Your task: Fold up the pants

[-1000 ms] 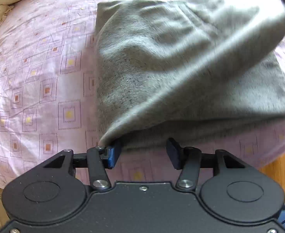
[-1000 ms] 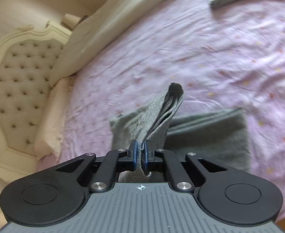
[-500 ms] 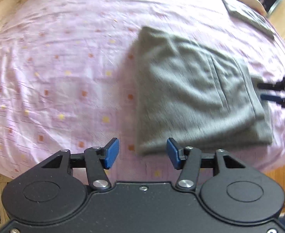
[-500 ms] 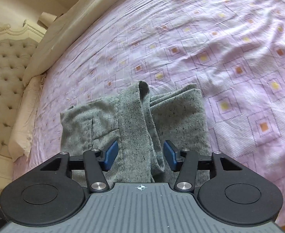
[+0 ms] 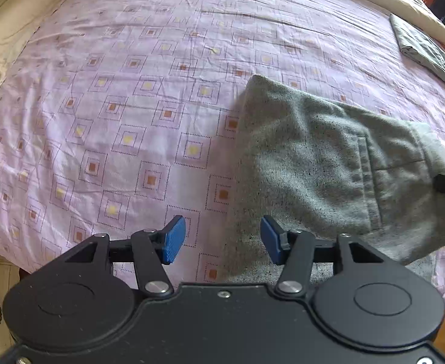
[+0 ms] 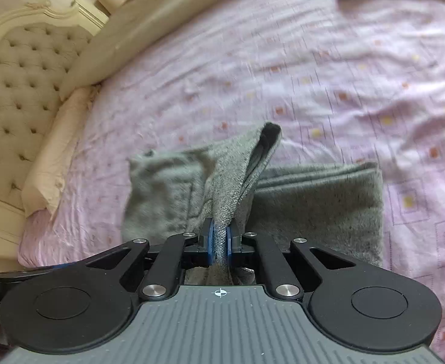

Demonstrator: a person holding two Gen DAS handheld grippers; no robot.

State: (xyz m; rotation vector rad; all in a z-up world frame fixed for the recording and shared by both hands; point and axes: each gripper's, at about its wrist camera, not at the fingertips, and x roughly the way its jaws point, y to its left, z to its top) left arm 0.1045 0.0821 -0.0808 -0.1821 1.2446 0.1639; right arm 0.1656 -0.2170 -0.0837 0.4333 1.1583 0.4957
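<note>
On the bed's near edge, the grey pants (image 5: 319,166) lie in a folded stack on the lilac patterned sheet (image 5: 137,97), with the top layer lifted off the lower one along its right side. Back pocket seam faces up in the left wrist view.

Right tongs (image 6: 220,238) are clamped tight on a bunched edge of the pants (image 6: 234,182); fabric rises from the pads into a peaked fold, and the rest of the stack spreads left and right beyond it. Left tongs (image 5: 219,239) are spread wide, holding nothing, hovering at the stack's near-left corner: the right pad is over grey cloth, the left pad over bare sheet.

Key relation: the stack sits ahead and to the right of the left tongs, long axis running roughly left-right across that view. The right tongs own the lifted edge, so the right hand is the working one; my read is the next fold gets carried toward the left side, with the left tongs free to pin or take the near corner.

Further out: another folded grey garment (image 5: 425,48) near the far right of the bed, cream bolster (image 6: 167,27) and tufted headboard (image 6: 19,69) beyond.
</note>
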